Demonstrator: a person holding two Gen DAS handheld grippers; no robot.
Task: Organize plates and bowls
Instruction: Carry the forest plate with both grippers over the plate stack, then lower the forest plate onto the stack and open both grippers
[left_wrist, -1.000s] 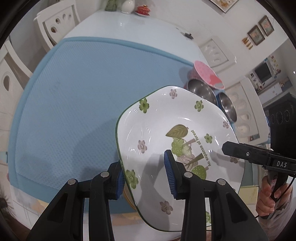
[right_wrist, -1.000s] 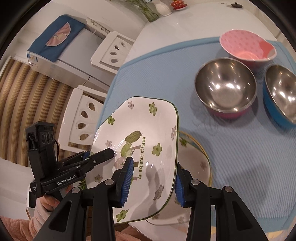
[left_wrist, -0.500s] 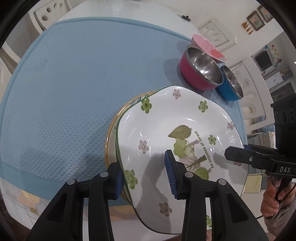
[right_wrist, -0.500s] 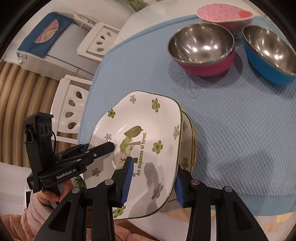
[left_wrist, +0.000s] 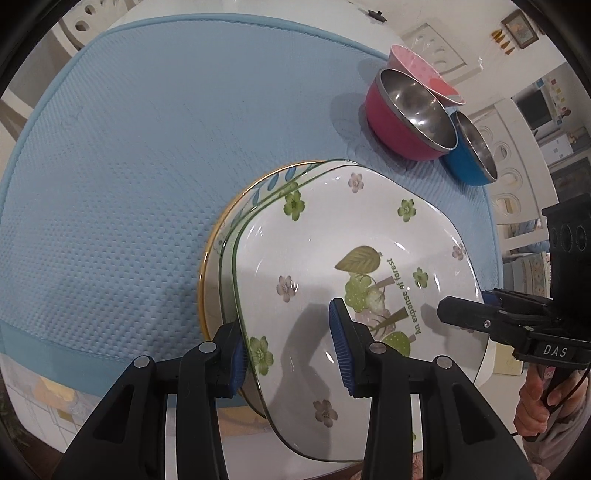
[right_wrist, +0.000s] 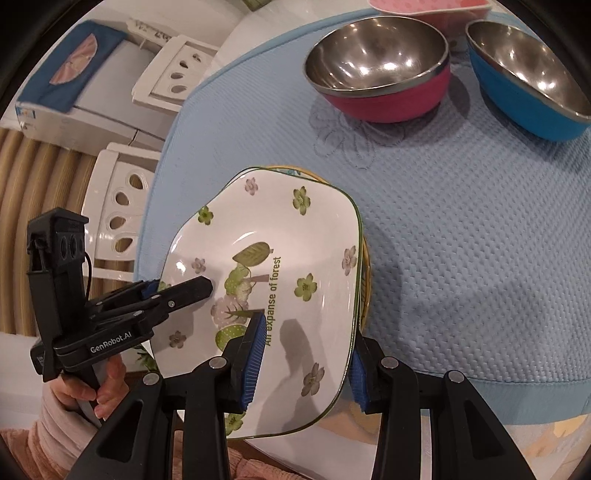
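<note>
1. The square flowered plate (left_wrist: 354, 266) lies on top of a stack at the near edge of the blue mat (left_wrist: 129, 166). Under it show the rim of a second green-edged plate (left_wrist: 227, 258) and a gold-rimmed plate (left_wrist: 207, 266).
2. The left gripper (left_wrist: 288, 347) straddles the left rim of the top plate: one blue pad is inside the dish, the other outside the rim. Jaws part-closed across the rim; seemingly pinching it, though contact on the outer pad is hard to confirm.
3. The right gripper (right_wrist: 306, 354) straddles the opposite rim in the same way, one pad on the plate's face near the printed text, the other outside the edge. It reads as a pinch on the plate.
4. In the right wrist view the top plate (right_wrist: 266, 280) covers the stack almost fully; only a thin yellow edge shows on the far and right sides.
5. The pink steel bowl (left_wrist: 406, 118), the blue steel bowl (left_wrist: 469, 155) and the pink dotted bowl (left_wrist: 421, 70) stand together on the far right of the mat, well apart from the plates.
6. Whether the top plate is fully seated on the one below cannot be told. Its near edge is cut off by the gripper bodies.
7. A hand (right_wrist: 88, 391) grips the left gripper's handle.
</note>
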